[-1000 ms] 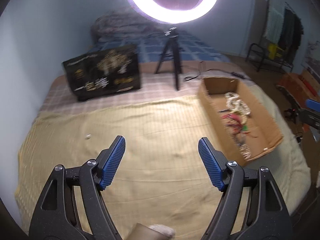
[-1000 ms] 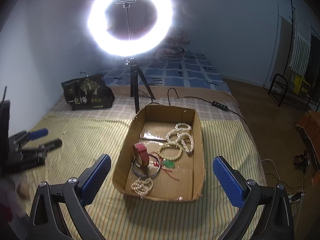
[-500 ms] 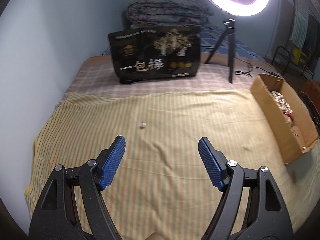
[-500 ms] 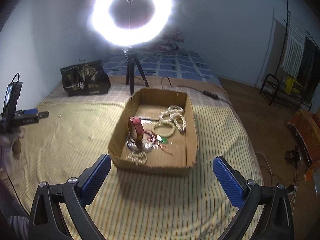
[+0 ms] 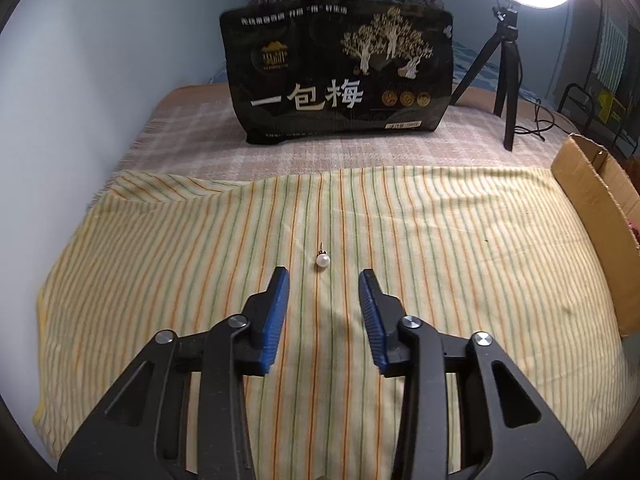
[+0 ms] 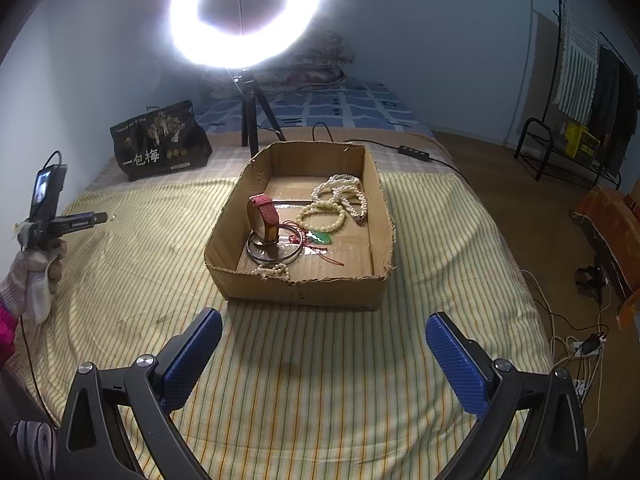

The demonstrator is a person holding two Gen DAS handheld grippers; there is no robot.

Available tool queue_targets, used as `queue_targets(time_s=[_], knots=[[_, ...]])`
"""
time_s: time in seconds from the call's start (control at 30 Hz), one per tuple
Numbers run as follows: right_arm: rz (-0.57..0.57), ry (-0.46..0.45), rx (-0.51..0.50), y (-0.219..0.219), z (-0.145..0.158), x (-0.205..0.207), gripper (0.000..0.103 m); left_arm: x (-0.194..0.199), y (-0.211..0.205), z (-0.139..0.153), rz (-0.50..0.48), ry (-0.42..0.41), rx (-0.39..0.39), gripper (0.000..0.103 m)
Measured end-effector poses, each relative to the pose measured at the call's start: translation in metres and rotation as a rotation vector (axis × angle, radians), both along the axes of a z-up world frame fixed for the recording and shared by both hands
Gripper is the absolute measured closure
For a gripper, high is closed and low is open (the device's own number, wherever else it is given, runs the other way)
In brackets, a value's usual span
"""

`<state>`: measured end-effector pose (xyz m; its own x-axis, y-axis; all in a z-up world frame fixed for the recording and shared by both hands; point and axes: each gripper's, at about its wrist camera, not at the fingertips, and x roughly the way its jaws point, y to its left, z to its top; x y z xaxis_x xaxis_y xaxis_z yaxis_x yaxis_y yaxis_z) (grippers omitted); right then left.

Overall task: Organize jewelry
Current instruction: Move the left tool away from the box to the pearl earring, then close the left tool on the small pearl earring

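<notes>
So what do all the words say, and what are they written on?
"一包梅": big white characters on the black gold-tree-printed bag standing on the bed.
The small line along that bag's top edge, its round gold emblem and the tiny bottom label are too small to read.
The print on the left gripper's body, seen from the right wrist view, is blurred.

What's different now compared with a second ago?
The left gripper swung away from the cardboard box toward the pearl earring, came close and narrowed its jaws; nothing is grasped. The right gripper stayed open before the box, jewelry inside untouched.
</notes>
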<state>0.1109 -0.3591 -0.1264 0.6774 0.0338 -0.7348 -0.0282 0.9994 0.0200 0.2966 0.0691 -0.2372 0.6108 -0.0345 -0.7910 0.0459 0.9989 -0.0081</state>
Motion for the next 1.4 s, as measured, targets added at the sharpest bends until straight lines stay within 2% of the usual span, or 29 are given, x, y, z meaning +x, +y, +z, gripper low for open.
queue_targets(time_s=[0.07,0.43,0.53,0.7,0.8,1.0,1.4], knots=[[0.008,0.004,0.002,0.003,-0.002,0.001,0.0,0.005,-0.001,-0.004,-0.006,0.005,-0.001,0.075],[0.02,0.024,0.013,0.007,-0.01,0.009,0.0,0.018,0.0,-0.017,-0.003,0.016,-0.019,0.076],[0.02,0.031,0.013,0.007,-0.012,0.009,0.0,0.02,0.002,-0.02,0.0,0.022,-0.032,0.083],[0.021,0.046,0.02,0.007,-0.016,0.01,0.0,0.022,0.004,-0.025,0.002,0.029,-0.042,0.084],[0.024,0.048,0.014,0.009,-0.018,0.01,0.0,0.022,0.003,-0.026,0.001,0.029,-0.039,0.085],[0.03,0.047,0.018,0.012,-0.016,0.009,0.0,0.023,0.004,-0.026,0.002,0.028,-0.039,0.096],[0.024,0.032,0.015,0.013,-0.008,0.003,0.0,0.01,0.007,-0.009,0.01,-0.02,-0.021,0.096]])
